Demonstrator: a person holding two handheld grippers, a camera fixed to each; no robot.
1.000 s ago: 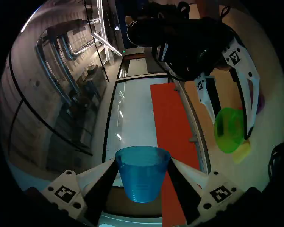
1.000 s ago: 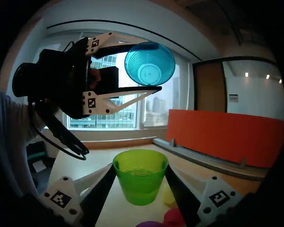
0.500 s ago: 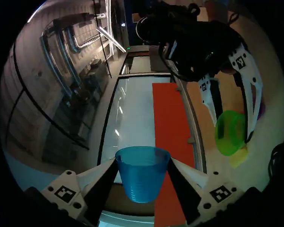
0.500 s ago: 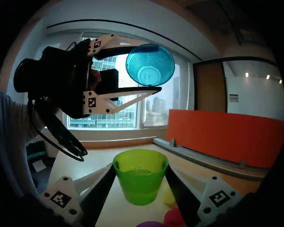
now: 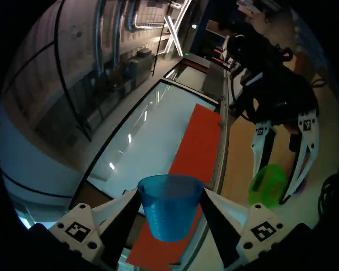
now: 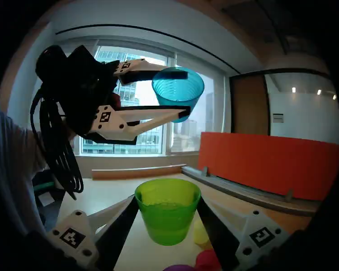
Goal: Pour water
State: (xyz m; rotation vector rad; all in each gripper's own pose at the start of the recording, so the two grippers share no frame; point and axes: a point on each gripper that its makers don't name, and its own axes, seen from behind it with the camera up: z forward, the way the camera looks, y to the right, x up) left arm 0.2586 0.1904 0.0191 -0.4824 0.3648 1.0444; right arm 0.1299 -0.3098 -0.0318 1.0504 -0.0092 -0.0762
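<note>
Blue cup: the translucent blue plastic cup [image 6: 177, 90] hangs high in the right gripper view, above and just far of the green cup, well clear of the table.
Left gripper: the left gripper [image 6: 185, 92] has both fingers clamped on the blue cup's sides; the left gripper view shows the same pinch just under the rim [image 5: 170, 210].
Green cup: the translucent green plastic cup [image 6: 168, 217] sits upright over the near edge of the pale wooden table [image 6: 101, 198], with what looks like a water line a little below its rim.
Right gripper: the right gripper [image 6: 167, 201] has its fingers pressed on either side of the green cup; the left gripper view shows it [image 5: 271, 192] off to the right with that cup [image 5: 266, 185] between its tips.
What changed: a second ago the blue cup lay tipped, its round base facing the right gripper's camera; now it stands close to upright, mouth up. The green cup has barely moved.
Meaning: probably the pour is over and the left hand is righting its cup. Whether any water remains in the blue cup cannot be told.
Nearby: an orange partition panel [image 6: 269, 162] stands at the right, and a small yellow object [image 6: 200, 232] lies just behind the green cup.
</note>
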